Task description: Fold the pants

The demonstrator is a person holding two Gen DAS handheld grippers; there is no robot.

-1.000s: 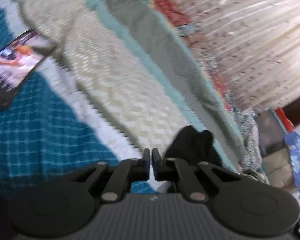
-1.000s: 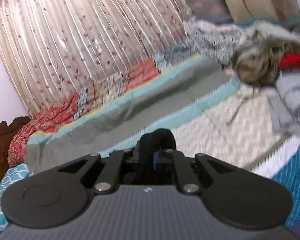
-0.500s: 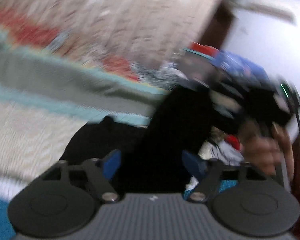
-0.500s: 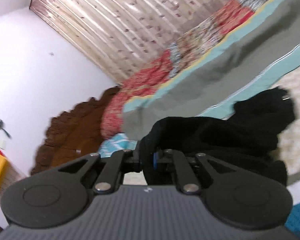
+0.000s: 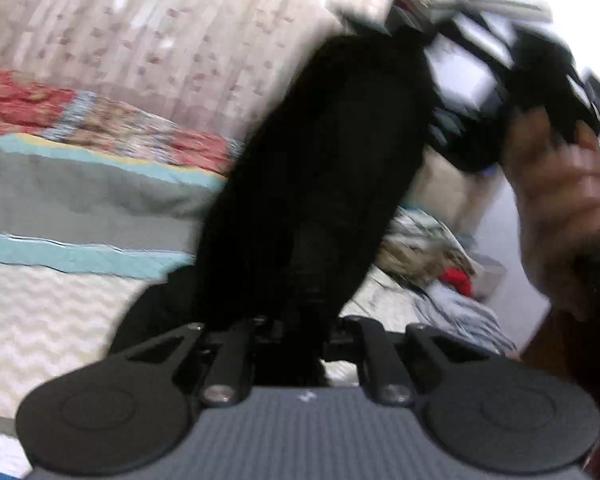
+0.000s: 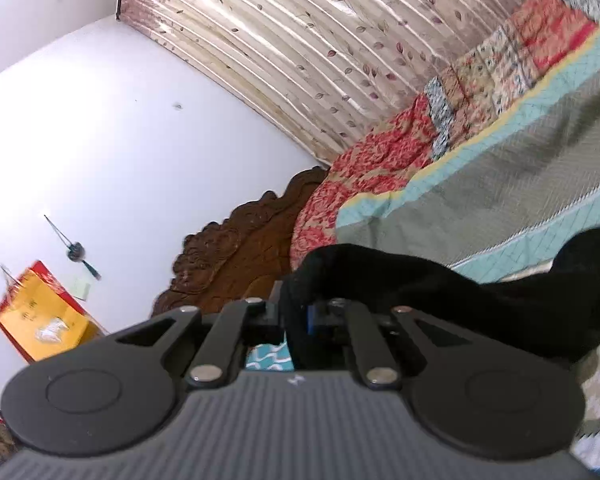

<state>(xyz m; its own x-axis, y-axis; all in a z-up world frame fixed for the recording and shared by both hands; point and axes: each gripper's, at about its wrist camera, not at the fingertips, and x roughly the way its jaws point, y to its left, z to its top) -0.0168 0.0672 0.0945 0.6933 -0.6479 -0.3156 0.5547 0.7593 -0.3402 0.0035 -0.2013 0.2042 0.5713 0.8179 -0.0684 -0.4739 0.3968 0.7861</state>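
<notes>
No writing can be read anywhere. The bed carries a grey and teal quilt, with a pleated curtain behind. The black pants hang lifted above the bed, stretched between both grippers; a second ago they lay as a small bunched heap on it. The left gripper, gaping half a second ago, has clenched on the cloth, its jaws just closing. The right gripper grips a fold of pants, its jaws just easing slightly apart. A hand holds the right gripper in the left view.
</notes>
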